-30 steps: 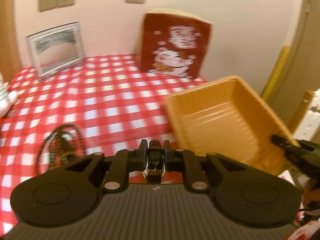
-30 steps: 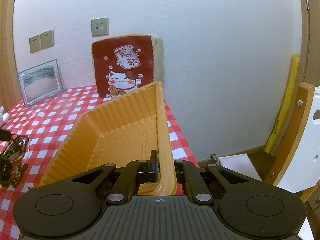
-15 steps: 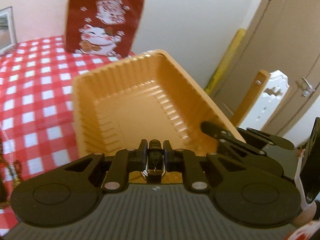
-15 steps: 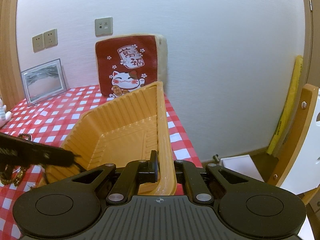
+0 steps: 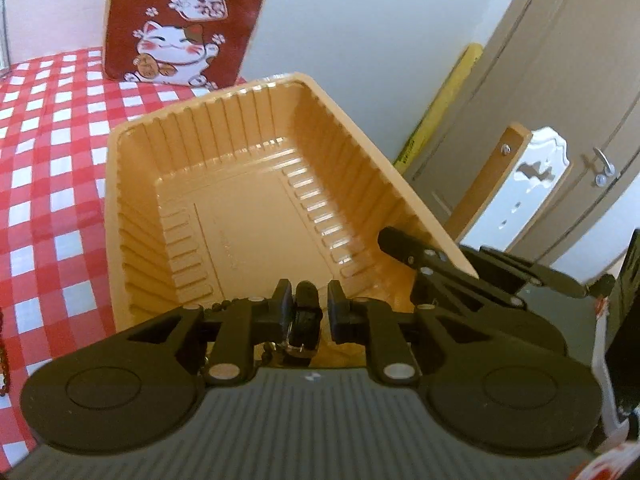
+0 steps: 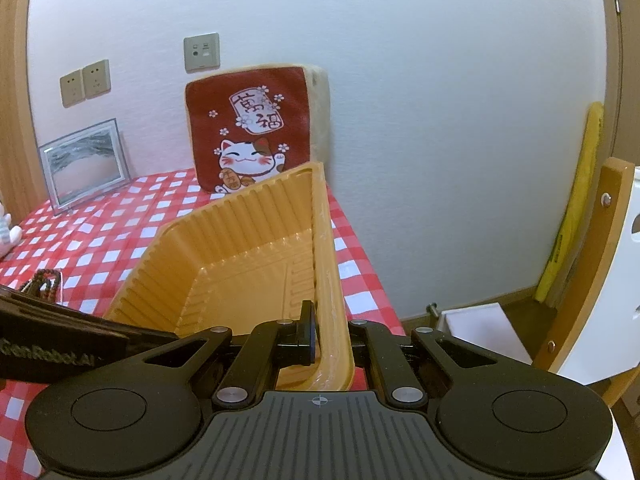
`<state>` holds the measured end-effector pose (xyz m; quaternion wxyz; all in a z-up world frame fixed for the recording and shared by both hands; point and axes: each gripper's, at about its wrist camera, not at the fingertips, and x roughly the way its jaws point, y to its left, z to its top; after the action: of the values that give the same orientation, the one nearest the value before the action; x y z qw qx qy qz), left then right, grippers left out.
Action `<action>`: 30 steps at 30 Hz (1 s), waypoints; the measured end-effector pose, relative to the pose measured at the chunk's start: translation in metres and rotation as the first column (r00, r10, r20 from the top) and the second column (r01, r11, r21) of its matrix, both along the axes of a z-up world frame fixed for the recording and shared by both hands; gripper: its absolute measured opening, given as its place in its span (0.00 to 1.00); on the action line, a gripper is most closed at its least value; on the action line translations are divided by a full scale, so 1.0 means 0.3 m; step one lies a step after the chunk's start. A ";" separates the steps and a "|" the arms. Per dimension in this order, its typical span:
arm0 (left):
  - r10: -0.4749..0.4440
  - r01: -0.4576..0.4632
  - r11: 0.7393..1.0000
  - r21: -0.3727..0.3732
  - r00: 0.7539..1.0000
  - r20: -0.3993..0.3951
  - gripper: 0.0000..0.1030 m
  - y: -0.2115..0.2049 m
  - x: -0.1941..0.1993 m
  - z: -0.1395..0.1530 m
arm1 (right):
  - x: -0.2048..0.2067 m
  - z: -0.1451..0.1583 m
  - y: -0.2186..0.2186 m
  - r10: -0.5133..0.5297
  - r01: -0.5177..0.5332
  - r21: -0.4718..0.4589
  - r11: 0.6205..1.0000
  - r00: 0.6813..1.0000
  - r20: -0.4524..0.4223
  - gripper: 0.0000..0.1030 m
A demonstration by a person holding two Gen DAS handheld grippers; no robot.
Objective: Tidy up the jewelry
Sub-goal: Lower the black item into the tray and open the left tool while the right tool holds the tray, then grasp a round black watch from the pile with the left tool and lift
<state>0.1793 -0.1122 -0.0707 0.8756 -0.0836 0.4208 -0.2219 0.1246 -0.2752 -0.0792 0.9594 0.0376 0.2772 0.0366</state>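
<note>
The orange ribbed tray (image 5: 240, 216) sits tilted on the red-and-white checked tablecloth (image 5: 48, 168), its right side raised. Its floor is bare in both views.

The right gripper (image 6: 326, 338) is clamped on the tray's right rim near the close corner: one black pad lies against the inner wall, and the other finger is hidden behind the rim. In the left wrist view the same gripper (image 5: 404, 246) shows as a dark linkage pinching that rim at the right.

The left gripper (image 5: 306, 310) hovers at the tray's near edge with its fingers parted. Between them is a small dark piece of jewelry (image 5: 305, 324), black with a metal clasp or buckle at its lower end, possibly a watch or bracelet, though the blur makes it hard to tell. A short beaded chain (image 5: 228, 303) trails to its left along the finger base. The pads do not seem to press on the piece, and how it is supported is not clear.

On the cloth to the left of the tray lies a coil of dark prayer beads (image 6: 42, 282), partly hidden by the left gripper's body (image 6: 60, 344).

At the far side a red lucky-cat cushion (image 6: 250, 132) leans on the white wall, with a framed picture (image 6: 84, 162) further left and wall sockets (image 6: 84, 82) above it. To the right, beyond the table edge, stand a wooden chair (image 6: 592, 264) and a yellow pole (image 6: 572, 208).
</note>
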 end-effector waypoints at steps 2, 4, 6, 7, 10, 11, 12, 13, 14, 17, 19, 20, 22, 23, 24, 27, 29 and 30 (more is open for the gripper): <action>0.011 -0.011 1.000 -0.005 1.000 0.012 0.16 0.013 -0.008 0.017 | 0.000 -0.001 0.000 0.000 0.000 0.000 1.000 1.000 -0.001 0.05; 0.027 -0.027 1.000 -0.008 0.999 0.029 0.18 0.029 -0.018 0.037 | 0.001 -0.001 -0.001 -0.001 0.001 0.001 1.000 1.000 -0.002 0.05; 0.049 -0.049 0.999 -0.001 0.997 0.053 0.20 0.052 -0.031 0.059 | 0.005 0.001 -0.001 -0.001 0.001 0.000 1.000 1.000 -0.003 0.05; 0.062 -0.062 0.998 0.005 0.996 0.066 0.20 0.066 -0.040 0.069 | 0.007 0.001 -0.004 -0.001 0.001 0.000 1.000 1.000 -0.003 0.05; 0.105 -0.107 0.994 0.021 0.990 0.098 0.21 0.120 -0.069 0.093 | 0.009 -0.001 -0.006 -0.002 0.002 0.001 1.000 1.000 -0.004 0.05; 0.124 -0.127 0.991 0.028 0.987 0.105 0.23 0.145 -0.081 0.097 | 0.010 -0.001 -0.005 -0.003 0.003 0.001 1.000 1.000 -0.004 0.05; 0.141 -0.145 0.989 0.035 0.984 0.111 0.24 0.168 -0.092 0.100 | 0.011 -0.001 -0.005 -0.004 0.004 0.002 1.000 1.000 -0.004 0.05; 0.160 -0.166 0.985 0.046 0.980 0.117 0.26 0.191 -0.104 0.100 | 0.011 -0.002 -0.005 -0.005 0.005 0.002 1.000 1.000 -0.004 0.05; 0.184 -0.193 0.979 0.063 0.975 0.123 0.27 0.220 -0.120 0.098 | 0.011 -0.002 -0.005 -0.005 0.005 0.002 1.000 1.000 -0.004 0.05; 0.254 -0.267 0.958 0.109 0.960 0.120 0.27 0.302 -0.158 0.082 | 0.011 -0.001 -0.006 -0.005 0.005 0.002 1.000 1.000 -0.004 0.05; 0.304 -0.314 0.941 0.123 0.948 0.098 0.27 0.359 -0.181 0.064 | 0.011 -0.001 -0.006 -0.005 0.005 0.003 1.000 1.000 -0.005 0.05; 0.336 -0.345 0.929 0.134 0.938 0.084 0.27 0.392 -0.192 0.050 | 0.012 -0.001 -0.006 -0.005 0.005 0.003 1.000 1.000 -0.006 0.05; 0.383 -0.389 0.906 0.164 0.921 0.070 0.27 0.445 -0.210 0.027 | 0.011 -0.003 -0.010 -0.005 0.005 0.002 1.000 1.000 -0.008 0.05; 0.403 -0.408 0.894 0.184 0.913 0.065 0.27 0.468 -0.220 0.017 | 0.012 -0.004 -0.010 -0.006 0.006 0.001 1.000 1.000 -0.009 0.05; 0.420 -0.423 0.885 0.193 0.906 0.058 0.27 0.489 -0.228 0.012 | 0.010 -0.005 -0.012 -0.007 0.007 0.000 1.000 1.000 -0.009 0.05; 0.472 -0.470 0.857 0.209 0.880 0.047 0.27 0.549 -0.251 -0.004 | 0.012 -0.006 -0.012 -0.008 0.008 -0.002 1.000 1.000 -0.011 0.05; 0.488 -0.487 0.844 0.227 0.871 0.052 0.27 0.572 -0.260 -0.013 | 0.013 -0.006 -0.011 -0.009 0.009 -0.003 1.000 1.000 -0.011 0.05; 0.493 -0.492 0.838 0.235 0.868 0.056 0.27 0.581 -0.266 -0.019 | 0.012 -0.006 -0.010 -0.009 0.009 -0.003 1.000 1.000 -0.011 0.05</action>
<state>0.0994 0.0622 -0.0765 0.9052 -0.0825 0.4119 0.0636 0.1284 -0.2783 -0.0809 0.9580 0.0374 0.2826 0.0317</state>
